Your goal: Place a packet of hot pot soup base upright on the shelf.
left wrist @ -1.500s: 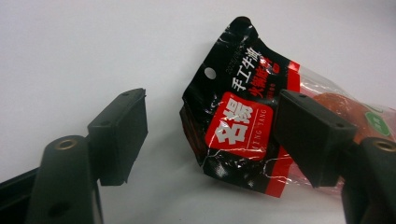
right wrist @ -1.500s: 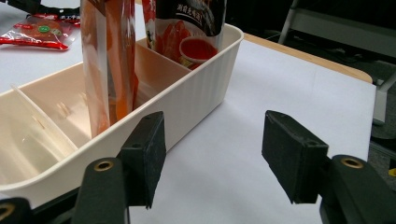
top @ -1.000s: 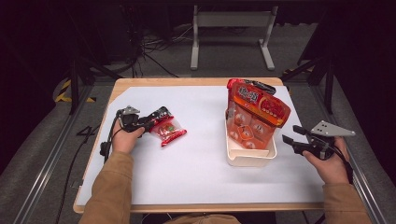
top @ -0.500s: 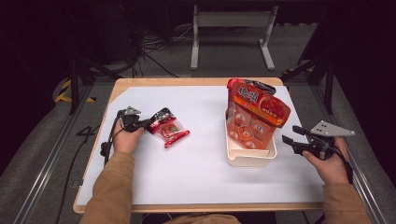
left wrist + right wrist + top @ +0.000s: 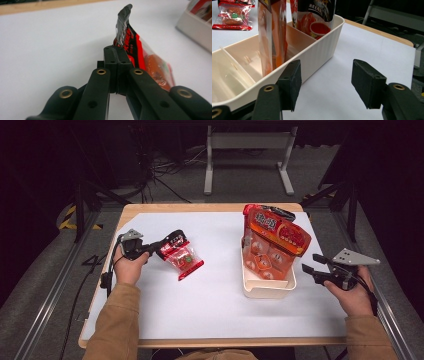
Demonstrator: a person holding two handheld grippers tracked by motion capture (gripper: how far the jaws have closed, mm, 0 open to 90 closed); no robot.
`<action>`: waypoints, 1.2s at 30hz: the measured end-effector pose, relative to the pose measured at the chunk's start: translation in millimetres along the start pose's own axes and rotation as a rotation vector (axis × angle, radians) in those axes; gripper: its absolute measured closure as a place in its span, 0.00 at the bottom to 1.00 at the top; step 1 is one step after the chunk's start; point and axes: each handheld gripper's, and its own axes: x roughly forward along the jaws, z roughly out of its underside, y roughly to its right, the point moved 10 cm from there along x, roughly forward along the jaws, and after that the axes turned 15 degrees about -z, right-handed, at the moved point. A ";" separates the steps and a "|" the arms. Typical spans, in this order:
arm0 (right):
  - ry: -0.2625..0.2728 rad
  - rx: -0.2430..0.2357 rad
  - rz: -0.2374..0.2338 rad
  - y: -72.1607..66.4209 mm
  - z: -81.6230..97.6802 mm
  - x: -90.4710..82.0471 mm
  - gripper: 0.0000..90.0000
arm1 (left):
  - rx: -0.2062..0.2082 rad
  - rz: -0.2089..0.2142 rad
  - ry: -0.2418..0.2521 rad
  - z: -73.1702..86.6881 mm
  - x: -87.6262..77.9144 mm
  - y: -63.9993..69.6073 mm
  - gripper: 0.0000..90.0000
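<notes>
Red snack packet [image 5: 184,261] pinched by left gripper [image 5: 166,246], left half of white table [image 5: 210,310].
Jaws closed tight on the packet's crimped top edge, having just been closing; packet tilted, low end near the tabletop. Right gripper [image 5: 306,269] beside the cream divided bin [image 5: 267,289], jaws apart and holding nothing. Bin holds upright orange-red bags [image 5: 272,240].

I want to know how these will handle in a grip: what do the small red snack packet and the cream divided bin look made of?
Small red snack packet: thin glossy plastic film, judging by its clear window, glare and crinkled silvery edge.
Cream divided bin: apparently rigid moulded plastic, matte, with fine ribbing on its outer wall.
</notes>
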 end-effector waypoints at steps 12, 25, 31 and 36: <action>0.005 0.000 -0.001 0.8 -2.3 -1.1 0.47 | 0.113 0.089 0.061 -29.4 -35.2 38.5 1.00; 0.043 0.024 -0.029 0.8 -6.3 -2.3 0.47 | 0.189 0.135 0.111 -46.9 -65.3 63.0 1.00; 0.044 0.024 -0.026 2.3 -6.4 -2.4 0.47 | 0.203 0.179 0.132 -54.2 -79.1 76.3 1.00; 0.037 0.026 -0.025 3.0 -5.5 -1.8 0.47 | 0.247 0.201 0.142 -59.0 -88.4 89.7 1.00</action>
